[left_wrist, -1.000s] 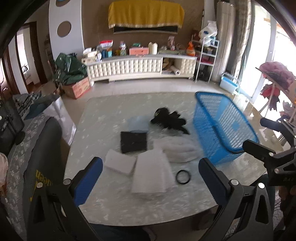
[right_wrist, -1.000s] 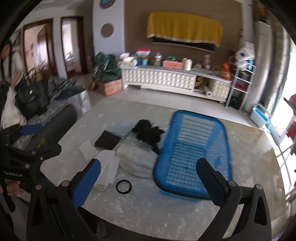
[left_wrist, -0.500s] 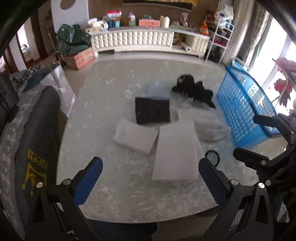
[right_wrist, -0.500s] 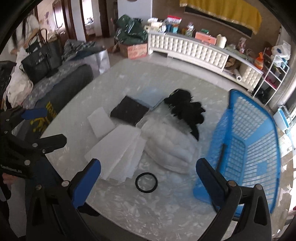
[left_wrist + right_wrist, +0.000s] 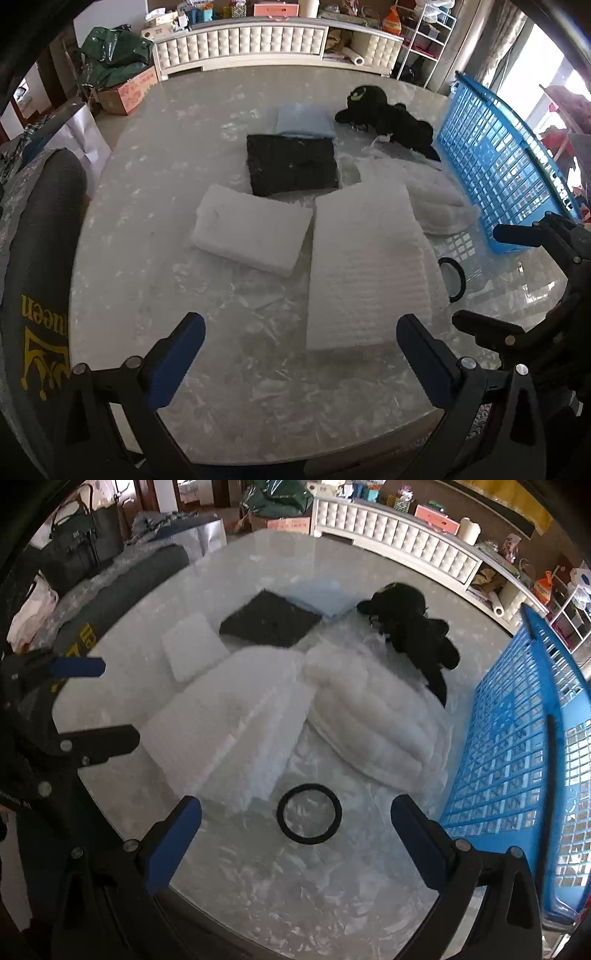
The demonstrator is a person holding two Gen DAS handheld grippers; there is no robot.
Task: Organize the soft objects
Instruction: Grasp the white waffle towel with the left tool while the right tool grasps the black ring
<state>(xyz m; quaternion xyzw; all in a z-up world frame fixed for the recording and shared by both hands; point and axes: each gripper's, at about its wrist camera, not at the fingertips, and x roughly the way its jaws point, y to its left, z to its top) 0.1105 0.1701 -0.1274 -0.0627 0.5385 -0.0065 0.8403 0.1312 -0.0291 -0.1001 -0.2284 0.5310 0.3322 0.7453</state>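
Both sets of fingers are spread wide and empty. Right gripper [image 5: 295, 845] is poised over the table [image 5: 295, 915], black ring [image 5: 309, 813] lying just ahead between its fingertips. Left gripper [image 5: 301, 363]: large white foam sheet [image 5: 365, 266] ahead, nearer its right finger. Blue basket [image 5: 517, 760] is set beyond the right finger, presumably for collecting.

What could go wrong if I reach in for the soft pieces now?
The ribbed white sheets lie stacked and overlapping, so a pinch may lift only the top one. The black ring sits right at their edge, between the open right gripper's fingers, and could get dragged along. The blue basket stands close on the right, so a wide swing might bump it.
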